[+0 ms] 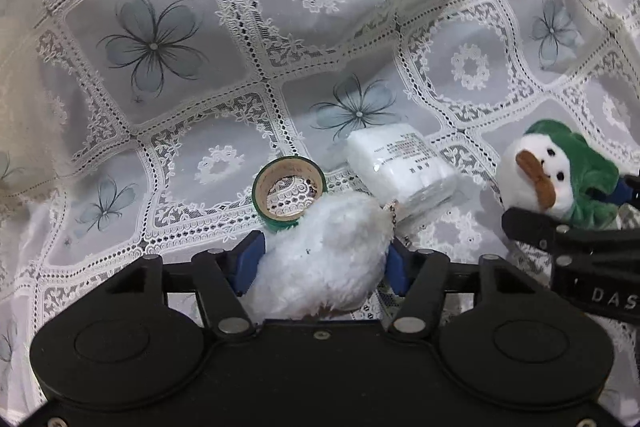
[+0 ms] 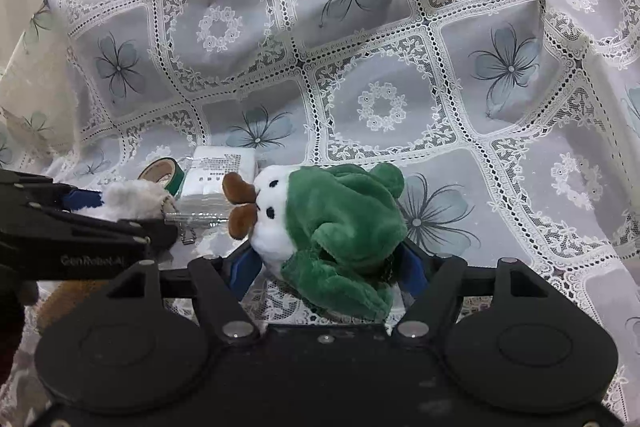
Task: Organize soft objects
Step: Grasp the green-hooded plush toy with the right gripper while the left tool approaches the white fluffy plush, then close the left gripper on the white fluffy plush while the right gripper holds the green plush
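Note:
My left gripper (image 1: 324,261) is shut on a white fluffy plush (image 1: 320,251), its blue pads pressing both sides; a small ball chain (image 1: 394,211) hangs off the plush's right end. From the right wrist view this plush (image 2: 132,197) shows at the left in the left gripper (image 2: 128,211). My right gripper (image 2: 328,267) is shut on a green-hooded white plush duck (image 2: 340,223) with a brown beak, low over the cloth. In the left wrist view the duck (image 1: 560,175) is at the right edge between the right gripper's fingers (image 1: 524,227).
A green tape roll (image 1: 288,191) and a white plastic-wrapped packet (image 1: 400,163) lie just beyond the white plush. A lace tablecloth (image 1: 160,47) with flower prints covers the surface and rises in folds at the back right. Something brown and furry (image 2: 60,303) lies under the left gripper.

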The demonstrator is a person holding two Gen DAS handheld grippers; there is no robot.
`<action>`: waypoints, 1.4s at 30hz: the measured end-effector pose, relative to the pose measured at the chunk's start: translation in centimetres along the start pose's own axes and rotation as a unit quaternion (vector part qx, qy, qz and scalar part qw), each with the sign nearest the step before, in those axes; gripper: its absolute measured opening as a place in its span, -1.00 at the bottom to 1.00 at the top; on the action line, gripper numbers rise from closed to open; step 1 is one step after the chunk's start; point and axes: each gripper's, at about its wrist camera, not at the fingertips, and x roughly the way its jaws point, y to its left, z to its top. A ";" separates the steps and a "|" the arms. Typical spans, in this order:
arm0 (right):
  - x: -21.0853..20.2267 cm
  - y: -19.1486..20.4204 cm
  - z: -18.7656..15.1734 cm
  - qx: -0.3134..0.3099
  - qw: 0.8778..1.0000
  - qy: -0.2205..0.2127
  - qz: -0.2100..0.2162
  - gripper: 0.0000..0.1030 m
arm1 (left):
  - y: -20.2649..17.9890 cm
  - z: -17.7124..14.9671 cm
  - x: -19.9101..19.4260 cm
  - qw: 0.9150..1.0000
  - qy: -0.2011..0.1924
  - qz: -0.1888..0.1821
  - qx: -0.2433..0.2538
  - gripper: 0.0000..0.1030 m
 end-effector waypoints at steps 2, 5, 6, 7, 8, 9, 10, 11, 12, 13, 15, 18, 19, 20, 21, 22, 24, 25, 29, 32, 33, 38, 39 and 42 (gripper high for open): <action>0.1 0.0 0.0 0.000 1.000 0.002 -0.004 0.40 | 0.1 -0.1 -0.2 1.000 -0.003 -0.002 -0.016 0.07; 0.2 0.1 0.0 -0.005 1.000 0.003 -0.009 0.40 | 0.2 -0.3 -0.6 0.999 -0.007 -0.002 -0.035 0.06; 0.2 0.2 0.0 -0.007 1.000 0.004 -0.011 0.40 | 0.2 -0.4 -0.8 0.999 -0.008 -0.001 -0.040 0.05; 0.3 0.3 0.0 -0.009 1.000 0.004 -0.013 0.40 | 0.2 -0.5 -0.9 0.999 -0.009 0.000 -0.044 0.04; 0.3 0.3 0.0 -0.011 1.000 0.005 -0.015 0.40 | 0.1 -0.6 -1.1 0.999 -0.009 0.000 -0.047 0.03; 0.3 0.4 0.0 -0.012 1.000 0.005 -0.016 0.40 | 0.1 -0.6 -1.3 0.999 -0.010 0.002 -0.052 0.01; 0.4 0.4 0.0 -0.013 1.000 0.005 -0.017 0.40 | 0.1 -0.7 -1.5 0.998 -0.011 0.003 -0.057 0.00; 0.4 0.5 0.0 -0.014 1.000 0.005 -0.018 0.40 | 0.2 -0.7 -1.8 0.998 -0.012 0.004 -0.062 -0.01; 0.4 0.5 -0.1 -0.016 1.000 0.005 -0.019 0.40 | 0.4 -0.7 -2.1 0.998 -0.014 0.003 -0.069 -0.02; 0.5 0.6 -0.1 -0.017 1.000 0.005 -0.020 0.40 | 0.5 -0.8 -2.4 0.997 -0.016 0.002 -0.076 -0.03; 0.5 0.7 -0.1 -0.021 0.999 0.006 -0.024 0.40 | 0.8 -0.9 -3.1 0.996 -0.017 0.001 -0.091 -0.06; 0.6 0.9 -0.1 -0.023 0.999 0.006 -0.026 0.40 | 1.0 -1.1 -4.4 0.993 -0.024 -0.008 -0.114 -0.06; 0.6 0.9 -0.1 -0.024 0.999 0.006 -0.027 0.40 | 1.0 -1.2 -4.9 0.993 -0.026 -0.008 -0.118 -0.06; 0.7 1.0 -0.1 -0.025 0.999 0.006 -0.028 0.40 | 0.9 -1.2 -5.5 0.992 -0.029 -0.008 -0.121 -0.06; 0.7 1.1 -0.1 -0.027 0.999 0.006 -0.030 0.40 | 0.8 -1.2 -6.1 0.992 -0.033 -0.010 -0.123 -0.06; 0.7 1.1 -0.1 -0.028 0.999 0.006 -0.030 0.40 | 0.7 -1.3 -6.7 0.992 -0.037 -0.011 -0.123 -0.06; 0.7 1.2 -0.1 -0.030 0.999 0.007 -0.032 0.40 | 0.5 -1.3 -7.8 0.991 -0.042 -0.009 -0.126 -0.06; 0.7 1.2 -0.2 -0.031 0.999 0.007 -0.032 0.40 | 0.3 -1.3 -8.4 0.991 -0.043 -0.006 -0.127 -0.06; 0.8 1.3 -0.2 -0.035 0.999 0.007 -0.035 0.40 | -0.2 -1.6 -9.9 0.991 -0.041 0.012 -0.126 -0.06; 0.9 1.4 -0.2 -0.039 0.999 0.008 -0.037 0.40 | -0.3 -1.9 -10.7 0.991 -0.039 0.019 -0.128 -0.06; 0.9 1.4 -0.2 -0.040 0.998 0.007 -0.038 0.40 | -0.3 -2.0 -10.9 0.991 -0.038 0.021 -0.128 -0.06; 1.0 1.4 -0.2 -0.042 0.998 0.007 -0.038 0.40 | 0.2 -2.4 -11.6 0.989 -0.037 0.030 -0.137 -0.06; 1.0 1.4 -0.2 -0.042 0.998 0.007 -0.038 0.40 | 0.2 -2.5 -11.7 0.989 -0.036 0.030 -0.138 -0.06; 1.0 1.5 -0.1 -0.047 0.998 0.011 -0.040 0.39 | 0.5 -2.8 -11.8 0.989 -0.032 0.033 -0.138 -0.06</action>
